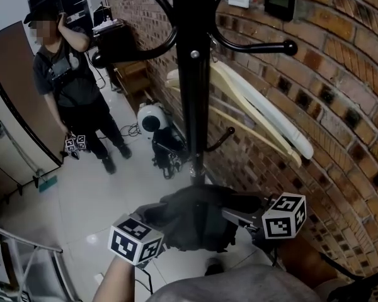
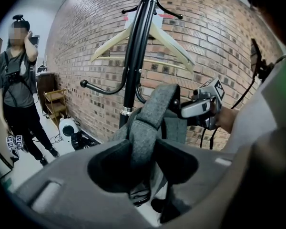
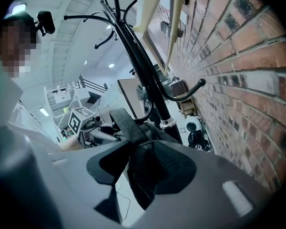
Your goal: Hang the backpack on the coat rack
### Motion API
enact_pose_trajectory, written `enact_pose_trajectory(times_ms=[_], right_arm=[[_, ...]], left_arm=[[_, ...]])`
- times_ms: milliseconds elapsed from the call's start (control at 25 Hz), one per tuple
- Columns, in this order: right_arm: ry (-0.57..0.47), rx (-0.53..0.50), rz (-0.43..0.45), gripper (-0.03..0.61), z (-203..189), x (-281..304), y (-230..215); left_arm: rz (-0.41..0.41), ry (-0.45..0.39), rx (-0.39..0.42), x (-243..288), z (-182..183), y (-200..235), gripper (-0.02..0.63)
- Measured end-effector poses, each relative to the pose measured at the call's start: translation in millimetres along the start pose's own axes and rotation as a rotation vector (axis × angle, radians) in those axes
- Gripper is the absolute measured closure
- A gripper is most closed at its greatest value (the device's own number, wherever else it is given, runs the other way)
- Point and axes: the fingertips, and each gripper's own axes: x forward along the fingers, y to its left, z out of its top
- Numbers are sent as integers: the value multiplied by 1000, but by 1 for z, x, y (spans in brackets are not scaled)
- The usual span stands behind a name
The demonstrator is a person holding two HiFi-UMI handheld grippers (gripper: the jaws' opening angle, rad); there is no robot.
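Observation:
A dark grey backpack (image 1: 195, 216) hangs in the air between my two grippers, just in front of the black coat rack pole (image 1: 192, 74). My left gripper (image 1: 152, 230) is shut on a grey shoulder strap (image 2: 148, 123), which runs up from between its jaws (image 2: 144, 151). My right gripper (image 1: 252, 218) is shut on a black padded part of the backpack (image 3: 155, 168), with a dark strap (image 3: 124, 123) rising from its jaws (image 3: 143, 168). A curved rack hook (image 1: 255, 46) reaches right above the bag. A short lower hook (image 1: 220, 137) sits just above it.
Pale wooden hangers (image 1: 258, 106) hang on the rack against the curved brick wall (image 1: 340, 106). A person (image 1: 72, 87) stands at the back left holding marker cubes. A white device (image 1: 152, 119) and cables lie on the floor by the rack's base.

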Motion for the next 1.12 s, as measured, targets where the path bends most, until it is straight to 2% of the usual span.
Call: enact_pose_trajectory(times_ms=[280,480,760,960,1120], right_arm=[[10,36,-4,416,0,18,-27],[46,57,-21,416,-17,25,-43],[-1,78,13,416,-27,23,-44],[-19,74,-5,413,-26,27,-46],[-18,34,-50,401,-25,27,-46]], left_arm=[[-19,23,-19,23,0,21,446],[-46,39,-22,39,-11,25,448],[-102,-31,-17,44,-15,22,448],[-82,-55,-18,44,-14,28,445],[-56,-88,-19,43,-11,31,421]])
